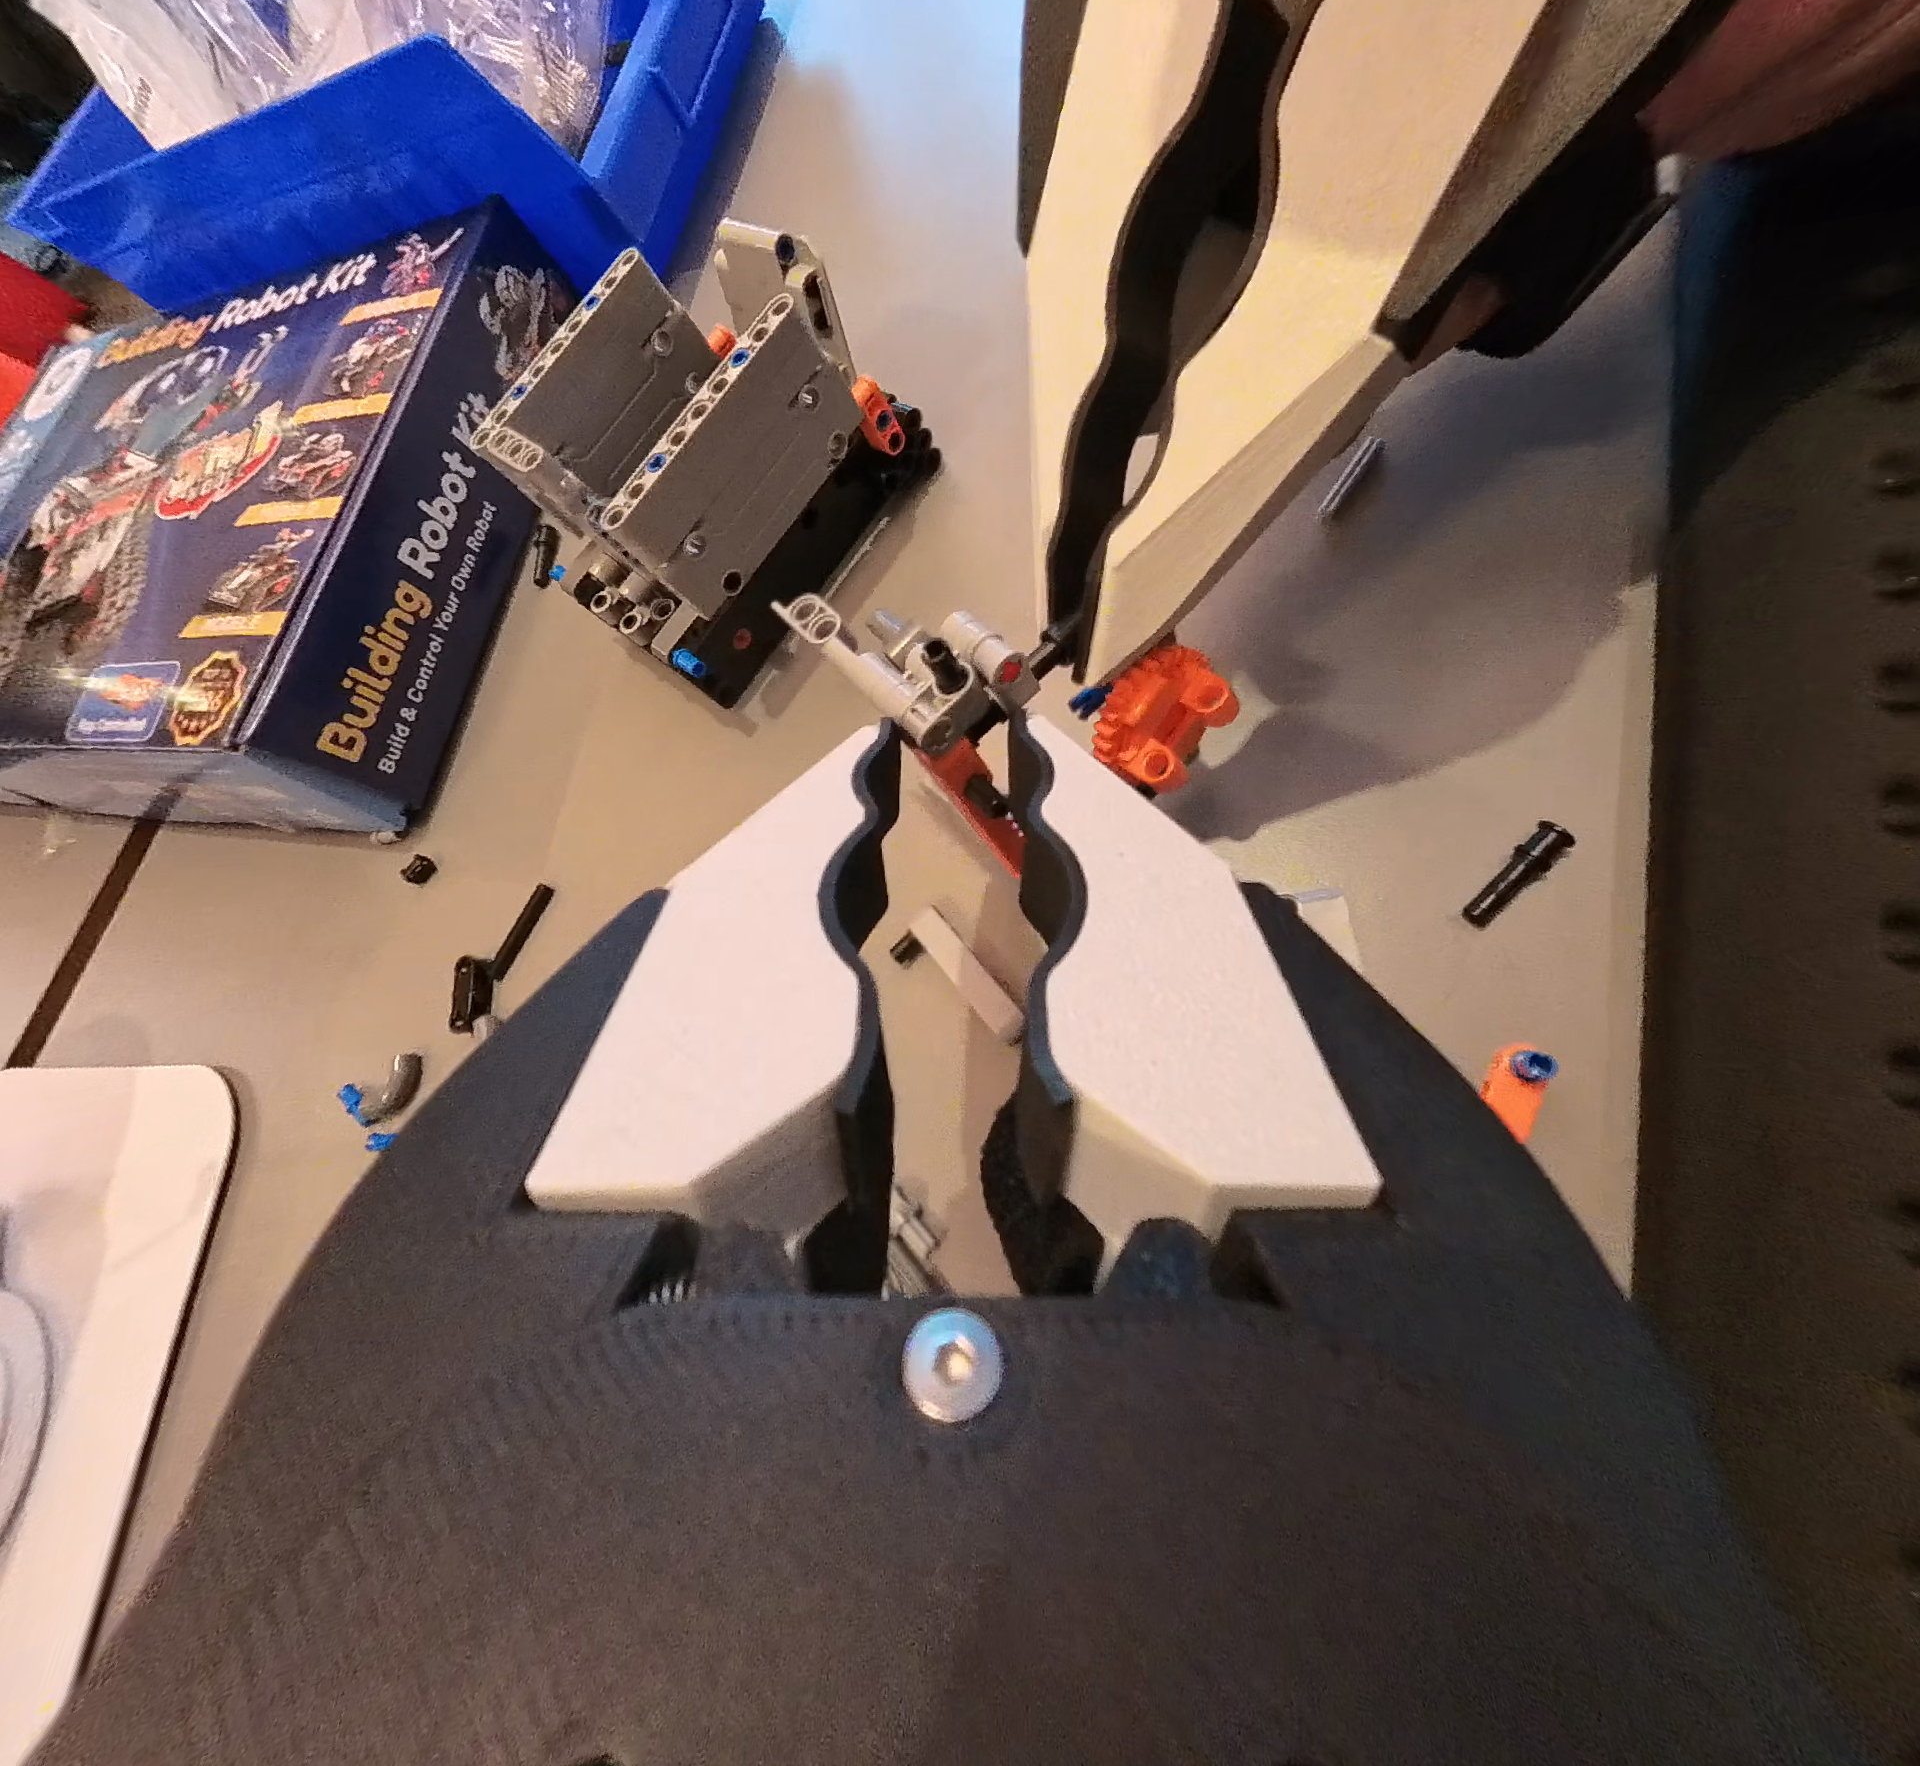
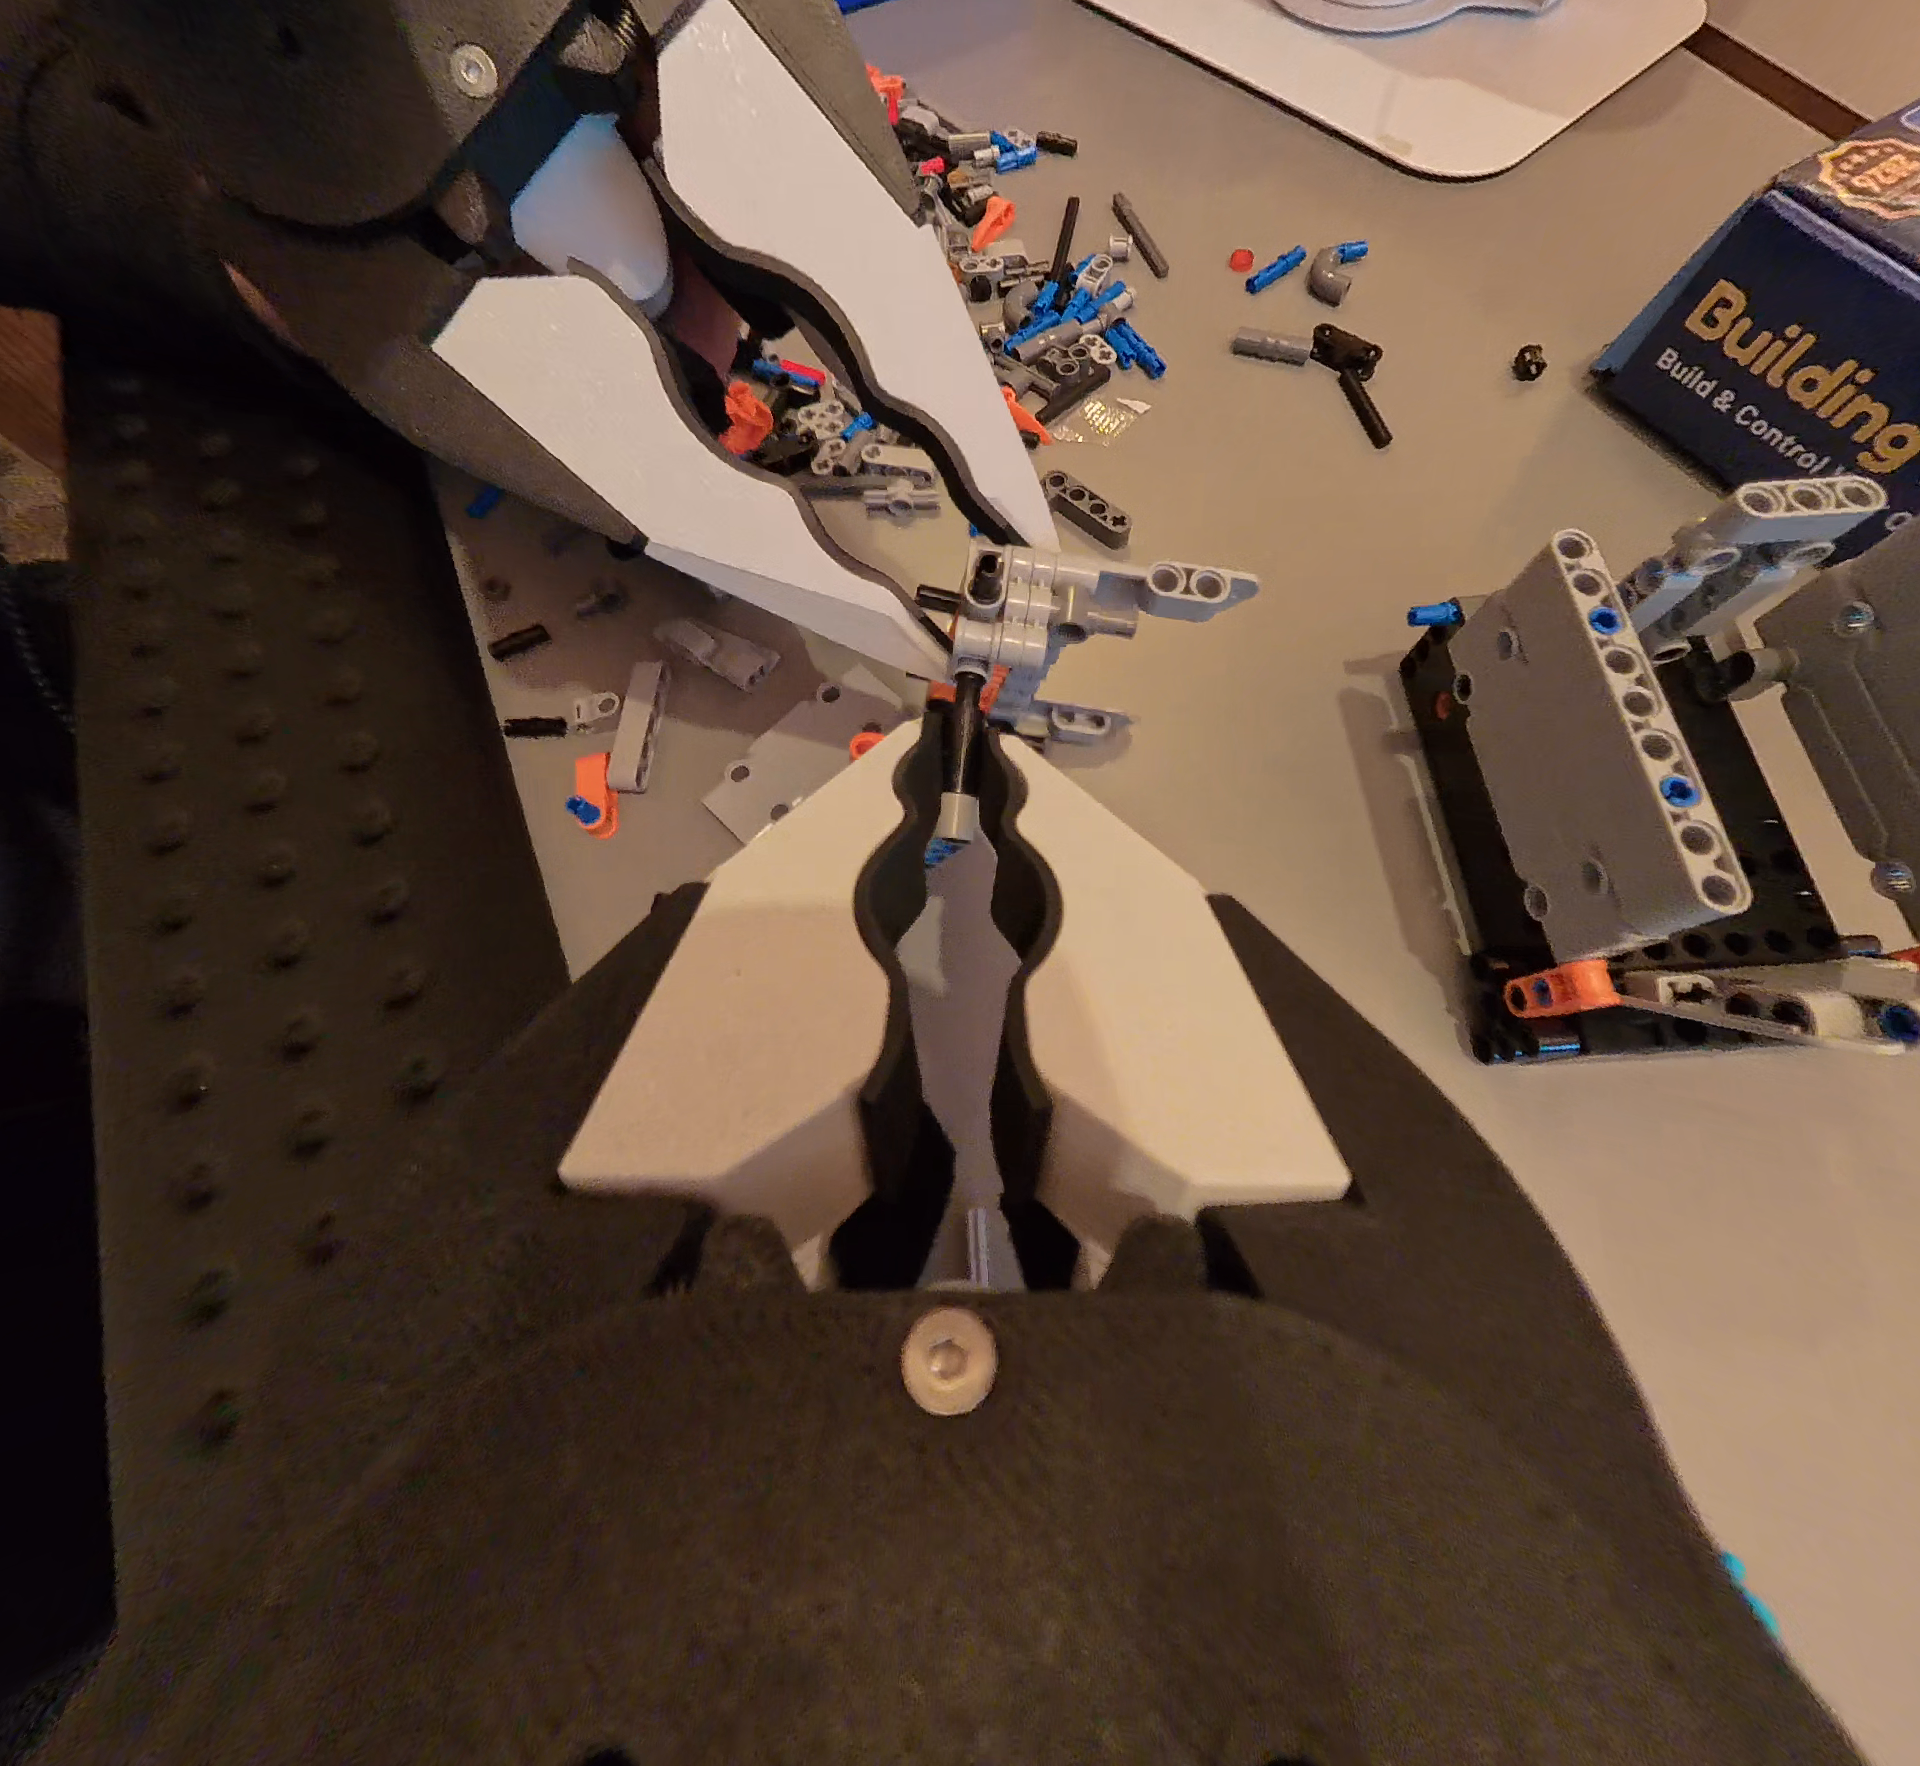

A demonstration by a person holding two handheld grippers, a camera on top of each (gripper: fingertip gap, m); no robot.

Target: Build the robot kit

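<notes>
Two grippers meet over a grey table (image 2: 1299,1301), and between them I hold one small grey sub-assembly (image 2: 1023,620) clear of the surface. My left gripper (image 1: 951,740) is closed on its lower part, where a red piece shows between the tips; this steadies the piece so the other side can be worked. My right gripper (image 2: 961,760) is clamped on a black axle (image 2: 961,740) whose far end meets the sub-assembly; the axle runs along the fingers, a hold that suits pushing along its length.

To the side stands a larger build (image 1: 707,459) of grey panels on a black base, beside a dark blue kit box (image 1: 281,511) and a blue bin (image 1: 416,137) stuffed with clear bags. An orange gear (image 1: 1164,714) lies just under the right gripper's tips. Loose pins and beams (image 2: 1049,324) are heaped behind the left gripper, within easy reach.

Hard to make out: how far the axle sits inside the sub-assembly, since the joint is small and partly covered by the fingers. The parts heap is half hidden behind the left gripper, and the white stand (image 2: 1382,23) is cut off at the frame's top.
</notes>
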